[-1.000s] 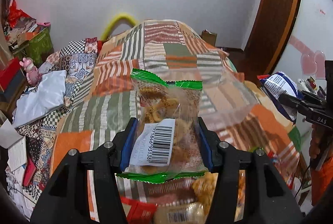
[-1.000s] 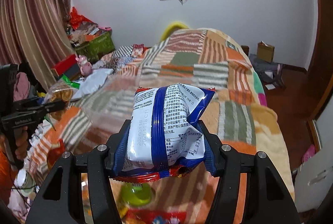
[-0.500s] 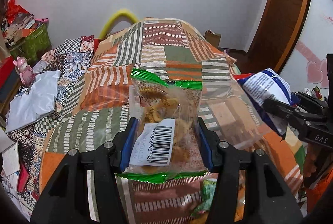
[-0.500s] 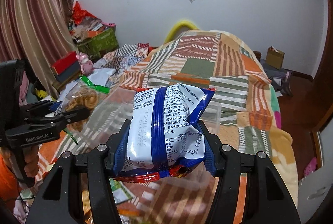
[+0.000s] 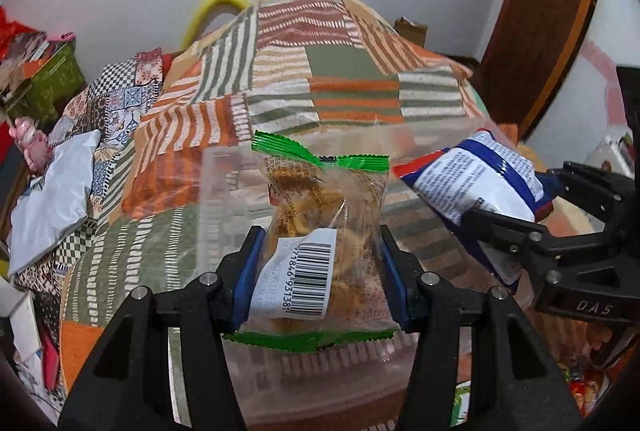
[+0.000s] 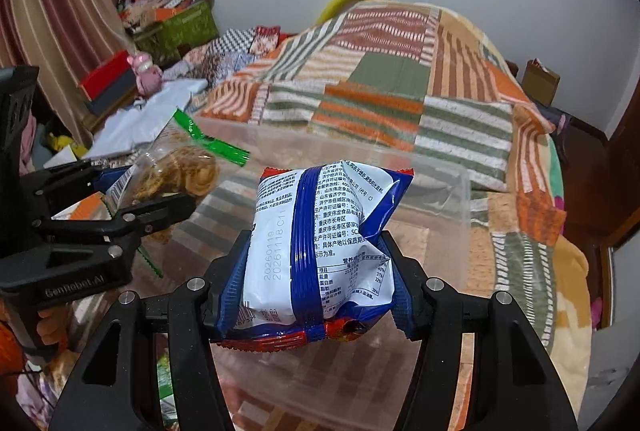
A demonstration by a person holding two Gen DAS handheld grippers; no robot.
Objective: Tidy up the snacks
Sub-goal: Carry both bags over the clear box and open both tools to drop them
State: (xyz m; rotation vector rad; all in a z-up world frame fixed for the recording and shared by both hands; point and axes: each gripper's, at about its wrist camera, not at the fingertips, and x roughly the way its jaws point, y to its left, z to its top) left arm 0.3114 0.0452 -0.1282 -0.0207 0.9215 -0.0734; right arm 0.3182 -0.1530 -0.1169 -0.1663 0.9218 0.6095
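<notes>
Snacks held over the clear bin, one packet in each of my grippers, above the patchwork bed.

My left gripper has its jaws pinching the green-edged bag of fried rings; my right gripper has its jaws pinching the blue-and-white packet, which in the left view hangs at 3 o'clock. The clear bin sits just below both, its far rim toward 12 o'clock. To do this well, I judge I should lower each packet inside the walls before easing the jaws apart, one after the other, keeping the two grippers from bumping and laying the packets flat, side by side.
</notes>
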